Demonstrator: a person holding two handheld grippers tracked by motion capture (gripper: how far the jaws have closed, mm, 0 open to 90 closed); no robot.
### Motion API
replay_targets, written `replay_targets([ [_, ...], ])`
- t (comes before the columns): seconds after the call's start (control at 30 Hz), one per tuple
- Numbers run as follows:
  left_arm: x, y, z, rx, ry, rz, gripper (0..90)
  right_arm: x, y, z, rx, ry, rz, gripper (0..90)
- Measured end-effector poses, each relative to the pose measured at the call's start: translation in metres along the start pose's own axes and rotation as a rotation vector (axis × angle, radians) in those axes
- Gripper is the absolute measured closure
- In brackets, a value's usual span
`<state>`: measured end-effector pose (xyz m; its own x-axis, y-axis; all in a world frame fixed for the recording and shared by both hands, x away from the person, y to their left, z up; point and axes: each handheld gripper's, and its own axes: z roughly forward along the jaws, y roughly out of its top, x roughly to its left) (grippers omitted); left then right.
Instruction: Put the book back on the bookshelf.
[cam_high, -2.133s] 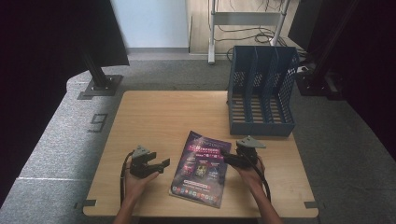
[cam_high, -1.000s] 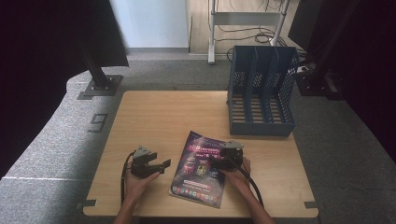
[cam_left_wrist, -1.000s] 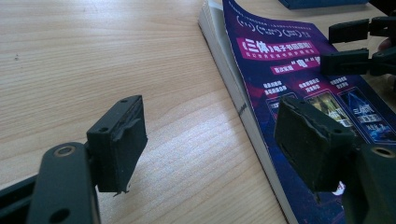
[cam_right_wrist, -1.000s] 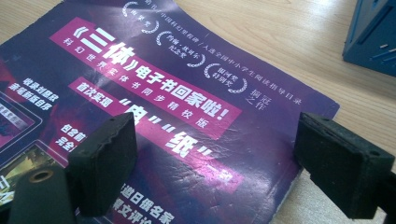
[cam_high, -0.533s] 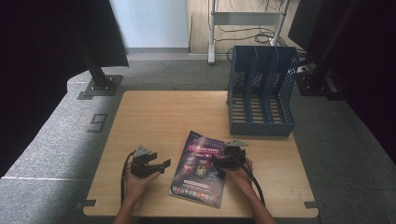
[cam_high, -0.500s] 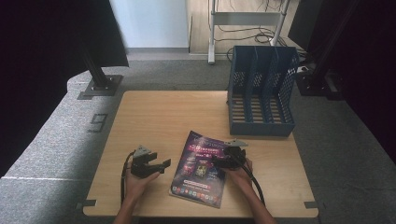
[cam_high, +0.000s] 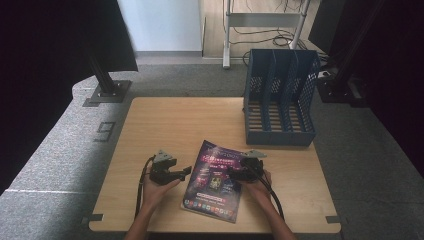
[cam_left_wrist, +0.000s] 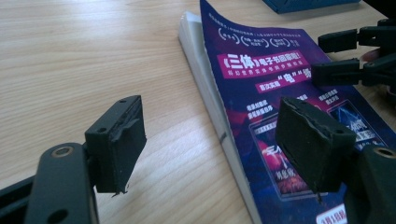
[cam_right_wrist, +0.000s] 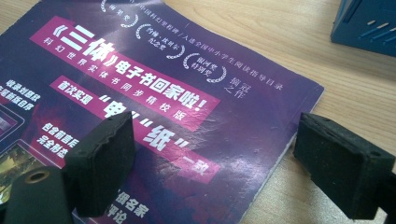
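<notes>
the purple magazine lies flat on the wooden desk, near its front edge and in front of the blue file rack. the right hand-held gripper hovers over the magazine's right edge with its jaws spread wide, one over the cover and one past the edge. the left hand-held gripper sits just beside the magazine's left edge, jaws apart and holding nothing.

Black tongs, grey plates, black cables
</notes>
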<state>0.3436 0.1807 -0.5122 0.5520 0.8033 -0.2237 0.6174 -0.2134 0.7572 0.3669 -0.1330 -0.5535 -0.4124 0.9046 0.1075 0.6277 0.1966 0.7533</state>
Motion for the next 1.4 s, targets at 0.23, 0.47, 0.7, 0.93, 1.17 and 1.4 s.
replay_targets([
  [0.23,-0.005,0.007,0.012,0.027,0.006,0.018,24.1,0.0,0.0,0.0,-0.002,-0.001,-0.001,12.5],
  [0.47,-0.013,0.013,0.027,0.062,0.011,0.037,23.5,0.0,0.0,0.0,-0.003,-0.001,-0.001,12.5],
  [0.7,-0.018,0.018,0.038,0.086,0.02,0.047,22.8,0.0,0.0,0.0,-0.003,-0.001,-0.001,12.5],
  [0.93,-0.018,0.016,0.048,0.119,0.036,0.041,21.0,0.0,0.0,0.0,-0.003,-0.001,-0.002,12.4],
  [1.17,-0.02,0.014,0.059,0.14,0.041,0.049,20.7,0.0,0.0,0.0,-0.003,-0.001,-0.002,12.4],
  [1.4,-0.022,0.012,0.065,0.156,0.051,0.05,19.8,0.0,0.0,0.0,-0.003,0.0,-0.003,12.4],
])
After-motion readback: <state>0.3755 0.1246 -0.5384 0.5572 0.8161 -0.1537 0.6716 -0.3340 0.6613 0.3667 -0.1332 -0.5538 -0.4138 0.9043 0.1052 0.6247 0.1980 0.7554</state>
